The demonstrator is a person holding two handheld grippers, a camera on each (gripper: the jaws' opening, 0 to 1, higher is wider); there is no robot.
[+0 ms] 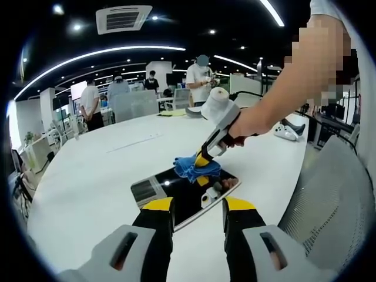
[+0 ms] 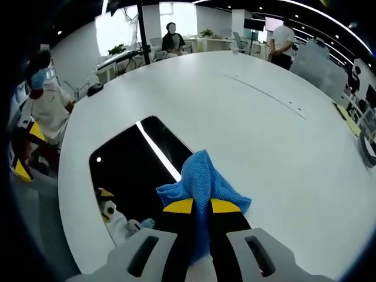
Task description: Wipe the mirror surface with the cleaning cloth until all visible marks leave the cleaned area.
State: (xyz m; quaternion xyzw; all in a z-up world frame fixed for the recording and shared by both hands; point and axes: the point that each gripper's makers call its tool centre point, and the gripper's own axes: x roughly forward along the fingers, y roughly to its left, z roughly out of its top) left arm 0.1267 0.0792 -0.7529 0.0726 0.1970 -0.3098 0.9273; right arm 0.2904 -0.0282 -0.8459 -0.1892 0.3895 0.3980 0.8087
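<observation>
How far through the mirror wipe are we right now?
Done: the right gripper is shut on the blue cloth and has it down on the mirror. In hand: wiping near the mirror's edge. Left: I cannot tell which marks remain; the glass mostly reflects ceiling lights. The left gripper is open near the mirror.

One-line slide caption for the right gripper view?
Right tool pinches blue cloth at the mirror edge on white table.
</observation>
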